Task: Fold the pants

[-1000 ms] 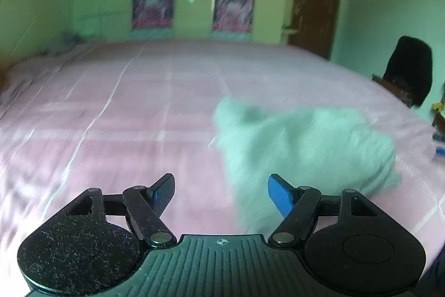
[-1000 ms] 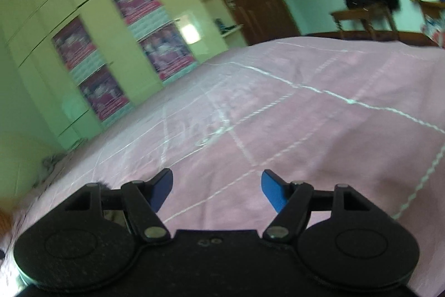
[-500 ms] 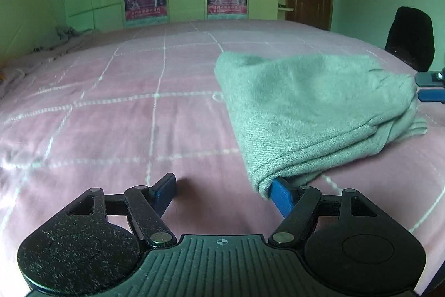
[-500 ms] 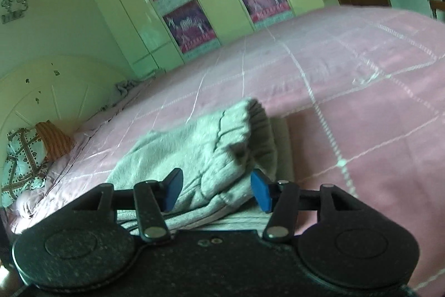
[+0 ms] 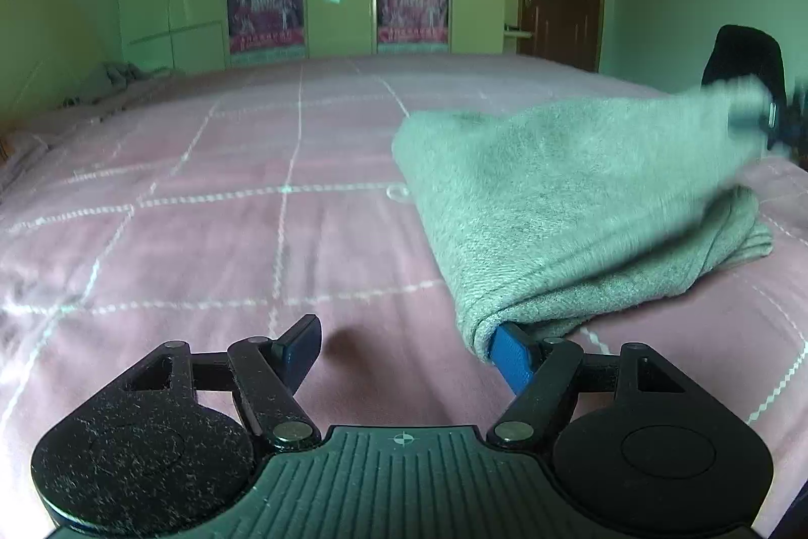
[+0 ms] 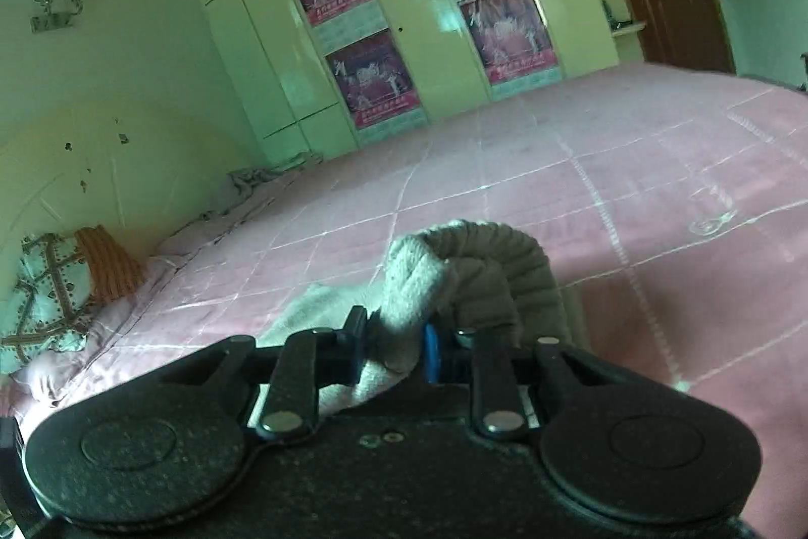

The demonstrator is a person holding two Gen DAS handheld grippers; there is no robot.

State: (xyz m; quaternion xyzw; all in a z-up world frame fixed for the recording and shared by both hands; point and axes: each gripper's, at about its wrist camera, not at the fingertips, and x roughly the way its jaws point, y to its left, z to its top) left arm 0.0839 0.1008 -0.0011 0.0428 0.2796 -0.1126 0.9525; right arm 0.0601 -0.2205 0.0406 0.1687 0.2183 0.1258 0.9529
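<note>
Grey pants [image 5: 570, 205] lie already doubled into a thick bundle on the right side of the pink bed [image 5: 252, 246]; likely one last fold or a squaring-up remains. Right gripper [image 6: 391, 344] jaws clamped on a bunched, ribbed knit edge, lifting it; left gripper [image 5: 404, 352] jaws apart, one tucked under the near corner. Fabric soft, fleecy, heavy; bedspread smooth, white-gridded.

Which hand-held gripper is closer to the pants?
Right. The right hand-held gripper is shut on a bunched edge of the pants. The left hand-held gripper is open at their near corner, one finger tucked under the cloth.
</note>
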